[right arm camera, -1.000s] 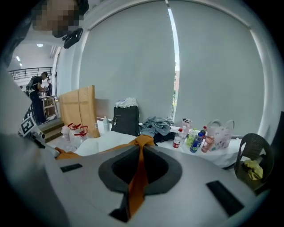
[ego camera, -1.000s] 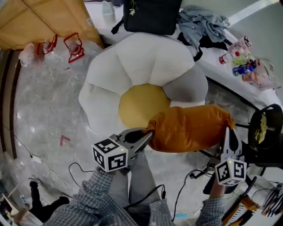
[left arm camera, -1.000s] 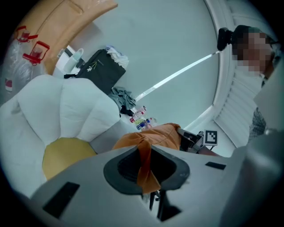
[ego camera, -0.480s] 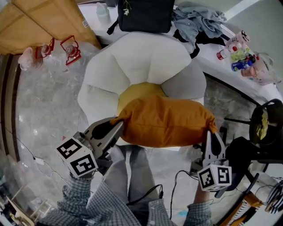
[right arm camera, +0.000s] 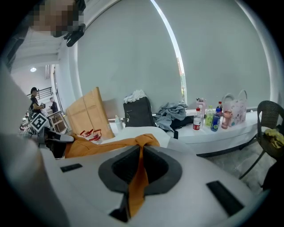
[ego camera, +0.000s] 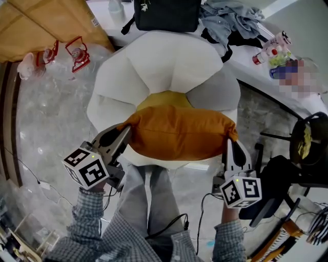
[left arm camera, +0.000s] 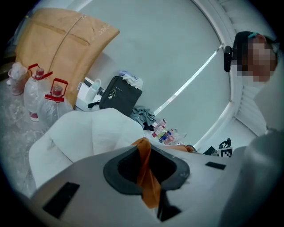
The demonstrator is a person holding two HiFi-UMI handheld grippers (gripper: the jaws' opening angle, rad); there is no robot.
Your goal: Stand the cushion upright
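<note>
An orange cushion hangs stretched between my two grippers, over the front of a white flower-shaped seat with a yellow centre. My left gripper is shut on the cushion's left corner; that corner's orange fabric runs between its jaws. My right gripper is shut on the right corner, whose fabric is pinched in the right gripper view. The cushion lies lengthwise, tilted slightly down to the left.
A black bag and grey clothes lie on the white ledge behind the seat, with bottles to the right. Red-capped water jugs and a cardboard sheet stand at left. A dark chair is at right.
Both grippers carried the cushion left and toward the seat's centre. It swung from a slanted hang at right to lying across the seat's front, stretched wider.
</note>
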